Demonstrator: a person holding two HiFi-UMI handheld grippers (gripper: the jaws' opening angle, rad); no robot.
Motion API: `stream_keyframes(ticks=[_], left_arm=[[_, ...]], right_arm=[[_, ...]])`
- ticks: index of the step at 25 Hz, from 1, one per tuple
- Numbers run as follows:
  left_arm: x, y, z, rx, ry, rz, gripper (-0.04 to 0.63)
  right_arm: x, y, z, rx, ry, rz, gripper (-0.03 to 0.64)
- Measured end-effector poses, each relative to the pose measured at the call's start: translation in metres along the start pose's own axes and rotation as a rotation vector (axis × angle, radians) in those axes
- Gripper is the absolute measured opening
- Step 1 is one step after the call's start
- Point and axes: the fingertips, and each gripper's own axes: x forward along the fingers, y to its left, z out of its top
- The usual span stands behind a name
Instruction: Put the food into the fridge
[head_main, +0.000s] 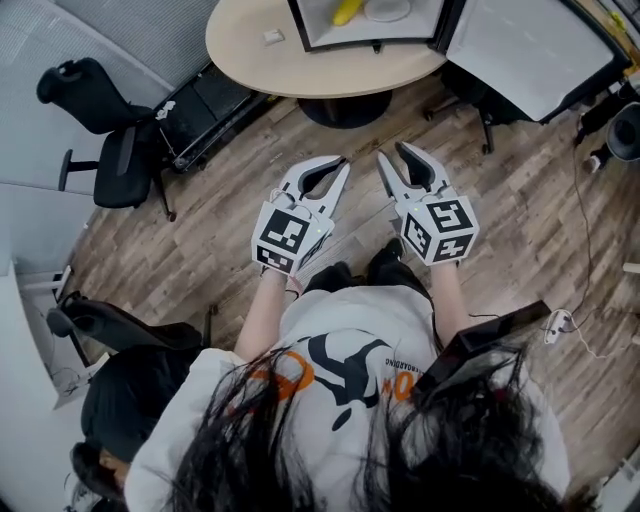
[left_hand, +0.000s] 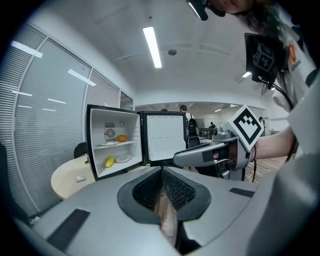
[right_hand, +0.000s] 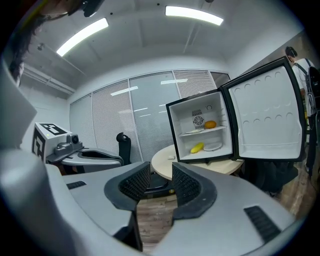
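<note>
Standing back from the table (head_main: 250, 60), the person holds both grippers out level and empty. The left gripper (left_hand: 162, 170) has its jaws pressed together. The right gripper (right_hand: 160, 172) shows a narrow gap with only floor behind it. In the fridge (right_hand: 172, 131) an orange (right_hand: 210, 124) sits on the upper shelf, with a yellow fruit (right_hand: 197, 147) just beside a plate (right_hand: 214, 146) below. No food is left outside that I can spot, so the loading looks done. The door (right_hand: 265, 115) hangs wide open and probably wants shutting.
</note>
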Motion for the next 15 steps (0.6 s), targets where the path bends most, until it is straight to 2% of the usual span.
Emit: stream_keyframes(ticks=[15], left_arm=[[-0.045, 0.007, -0.006, -0.024, -0.056, 0.033, 0.014]], right_arm=[[-0.002, 0.048, -0.007, -0.062, 0.033, 0.018, 0.130]])
